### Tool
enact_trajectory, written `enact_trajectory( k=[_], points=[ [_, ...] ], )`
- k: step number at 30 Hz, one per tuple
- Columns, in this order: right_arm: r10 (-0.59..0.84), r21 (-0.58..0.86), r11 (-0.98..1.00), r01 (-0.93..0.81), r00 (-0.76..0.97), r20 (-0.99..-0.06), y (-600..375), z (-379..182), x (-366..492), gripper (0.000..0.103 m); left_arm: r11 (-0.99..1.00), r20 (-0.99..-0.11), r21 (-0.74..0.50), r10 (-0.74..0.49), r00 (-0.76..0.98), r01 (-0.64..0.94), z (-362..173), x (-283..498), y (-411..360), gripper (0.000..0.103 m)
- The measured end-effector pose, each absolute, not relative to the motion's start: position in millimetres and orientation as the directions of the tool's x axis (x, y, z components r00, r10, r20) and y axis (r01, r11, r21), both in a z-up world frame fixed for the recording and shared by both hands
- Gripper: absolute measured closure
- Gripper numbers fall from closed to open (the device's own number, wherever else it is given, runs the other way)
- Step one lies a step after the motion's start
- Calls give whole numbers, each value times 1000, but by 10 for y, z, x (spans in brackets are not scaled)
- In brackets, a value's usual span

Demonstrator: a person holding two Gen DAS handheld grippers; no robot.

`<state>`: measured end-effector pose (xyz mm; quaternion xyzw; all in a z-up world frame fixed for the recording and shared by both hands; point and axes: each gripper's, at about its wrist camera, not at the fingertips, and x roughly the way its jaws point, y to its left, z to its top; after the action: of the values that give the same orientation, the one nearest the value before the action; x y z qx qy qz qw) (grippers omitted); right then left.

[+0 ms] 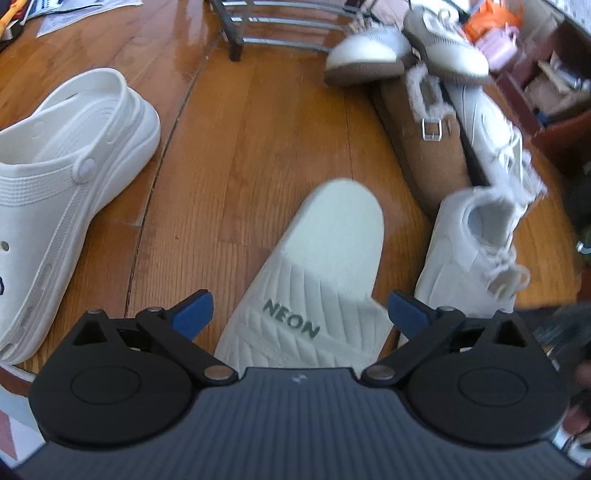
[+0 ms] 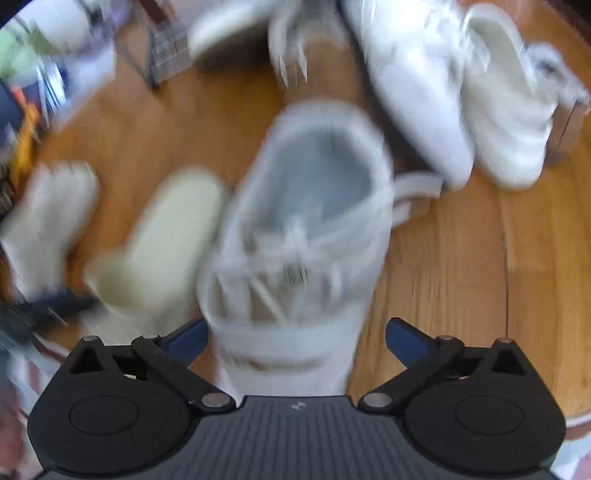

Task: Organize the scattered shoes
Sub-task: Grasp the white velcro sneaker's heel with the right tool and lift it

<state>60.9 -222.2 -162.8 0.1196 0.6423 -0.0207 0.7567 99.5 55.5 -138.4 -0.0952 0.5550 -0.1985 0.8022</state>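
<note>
On the far left of the left wrist view, a big white clog (image 1: 62, 177) lies on the wooden floor (image 1: 236, 155). In the middle, a white slide sandal (image 1: 314, 280) with the word NEON on its strap lies flat on the floor. The left tongs (image 1: 301, 310) hang just over it, with their blue fingertips (image 1: 194, 312) wide apart, one on each side of the strap, and not pressing on it. Just to the right of the sandal sits a white laced sneaker (image 1: 469, 251). Behind it lies a brown slipper with a fuzzy edge (image 1: 432, 140), and two pale sneakers with brown soles (image 1: 373, 51) lean at the back, beside the metal shoe rack (image 1: 280, 22). The right wrist view is very blurry. On its left you can make out the pale sandal (image 2: 162, 240) on the floor. In the middle is the white laced sneaker (image 2: 306, 221), lying on the floor with its opening facing up. The right tongs (image 2: 295, 341) are over its near end with the fingers spread wide, and they do not squeeze it. More white shoes (image 2: 461, 92) lie close together at the top right.
</note>
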Motion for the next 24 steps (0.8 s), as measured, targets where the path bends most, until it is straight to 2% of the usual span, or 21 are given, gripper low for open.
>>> enact_trajectory(
  k=[2,6,10,14,18,21,24],
  points=[
    [103,127,980,154,153,-983,-2130,-1748,615,1,893,-839,-401,-448,310,205,-1383,1005,594,0],
    [81,106,989,103,222,-972,-2065,-1896,729,2,899,-847,-391,-435,305,196,-1418,996,569,0],
    [76,95,992,86,201,-977,-2126,-1739,719,21,903,-855,-381,-426,298,199,-1430,981,542,0],
    [11,24,995,96,131,-991,-2244,-1570,621,21,897,-846,-390,-438,304,206,-1394,969,526,0],
    [19,28,991,130,71,-997,-2337,-1718,548,14,898,-847,-381,-435,305,222,-1403,956,474,0],
    [52,65,983,173,75,-996,-2428,-1651,537,14,904,-861,-365,-418,291,222,-1462,948,435,0],
    [74,114,970,215,187,-980,-2583,-1325,611,13,906,-865,-361,-414,284,220,-1490,952,414,0]
  ],
)
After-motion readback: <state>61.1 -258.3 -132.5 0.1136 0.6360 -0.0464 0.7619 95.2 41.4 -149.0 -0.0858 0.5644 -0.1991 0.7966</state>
